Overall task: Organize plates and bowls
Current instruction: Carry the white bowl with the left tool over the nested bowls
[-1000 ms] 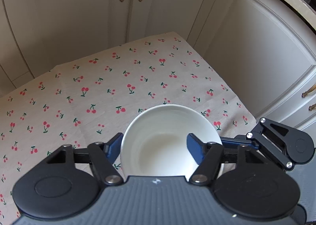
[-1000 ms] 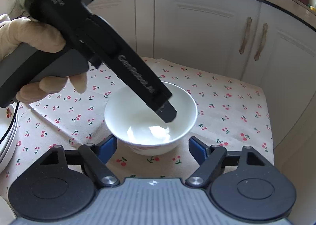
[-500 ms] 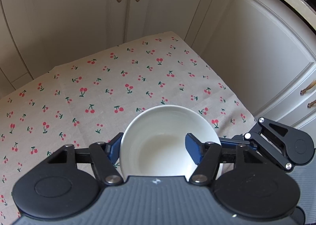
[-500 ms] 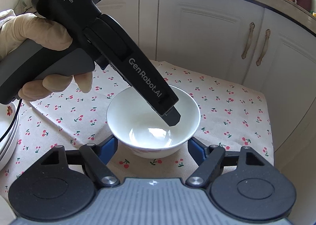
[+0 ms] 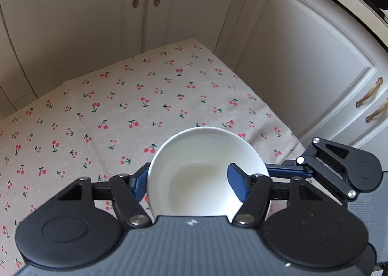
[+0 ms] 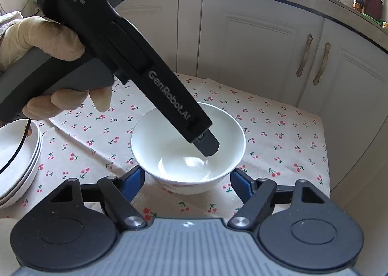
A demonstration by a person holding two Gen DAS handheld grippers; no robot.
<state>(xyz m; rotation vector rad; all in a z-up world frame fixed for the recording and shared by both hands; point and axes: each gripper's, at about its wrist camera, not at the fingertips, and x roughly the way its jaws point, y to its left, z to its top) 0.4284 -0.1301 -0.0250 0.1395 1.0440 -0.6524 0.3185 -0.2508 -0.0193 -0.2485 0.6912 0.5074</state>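
Observation:
A white bowl point(image 5: 203, 171) point(image 6: 186, 147) is on or just above the cherry-print cloth; I cannot tell whether it touches. My left gripper point(image 5: 189, 181) straddles its rim, one blue finger outside and one inside, and is shut on the bowl. In the right wrist view the left gripper's body point(image 6: 135, 67) reaches down into the bowl from the upper left. My right gripper point(image 6: 188, 182) is open and empty, its fingers just in front of the bowl on either side. A stack of white plates point(image 6: 17, 162) sits at the left edge.
The table carries a cherry-print cloth point(image 5: 121, 111) and stands in a corner of white cabinet doors point(image 5: 184, 2). The right gripper shows at the right of the left wrist view point(image 5: 339, 169). The table edge drops off at the right point(image 6: 325, 154).
The right gripper has drawn back and risen slightly; more of the plate stack shows at left. The left gripper keeps its hold on the bowl and has hardly moved.

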